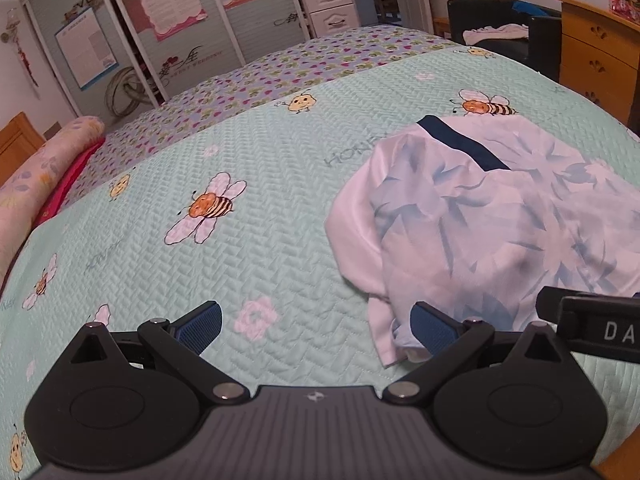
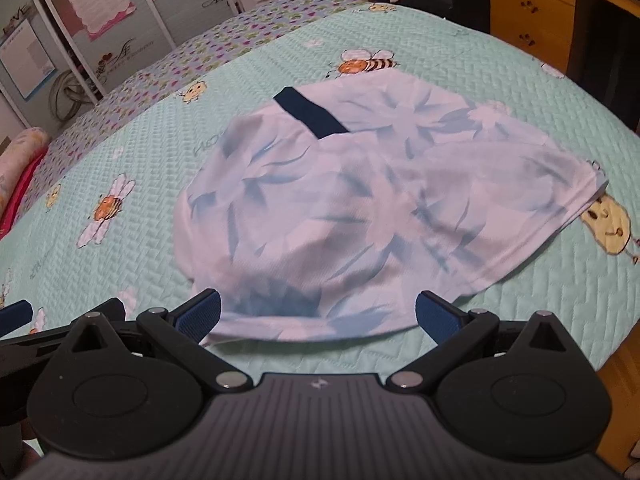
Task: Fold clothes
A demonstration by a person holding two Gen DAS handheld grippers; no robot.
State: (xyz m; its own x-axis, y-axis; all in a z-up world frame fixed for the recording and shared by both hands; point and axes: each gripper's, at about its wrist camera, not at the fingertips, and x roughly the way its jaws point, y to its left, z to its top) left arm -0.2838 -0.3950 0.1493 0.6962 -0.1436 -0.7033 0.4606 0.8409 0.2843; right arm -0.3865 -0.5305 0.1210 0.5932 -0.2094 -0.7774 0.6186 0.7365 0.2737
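A pale blue garment (image 2: 360, 208) with a leaf print and a dark navy band (image 2: 310, 114) lies loosely folded on the bed. In the left wrist view the same garment (image 1: 492, 224) fills the right half, its near corner bunched beside the right fingertip. My left gripper (image 1: 316, 326) is open just above the quilt, left of the cloth, holding nothing. My right gripper (image 2: 318, 316) is open at the garment's near hem, its fingers standing at either side of that edge without pinching it. The body of the right gripper (image 1: 592, 322) shows at the right edge of the left wrist view.
The bed carries a mint quilt with bee pictures (image 1: 208, 208) and a heart-print strip (image 1: 256, 80) beyond. A pillow roll (image 1: 44, 168) lies at the left. A wooden dresser (image 2: 532, 20), a dark chair with a white cloth (image 1: 504, 32) and wardrobe doors (image 1: 120, 32) surround it.
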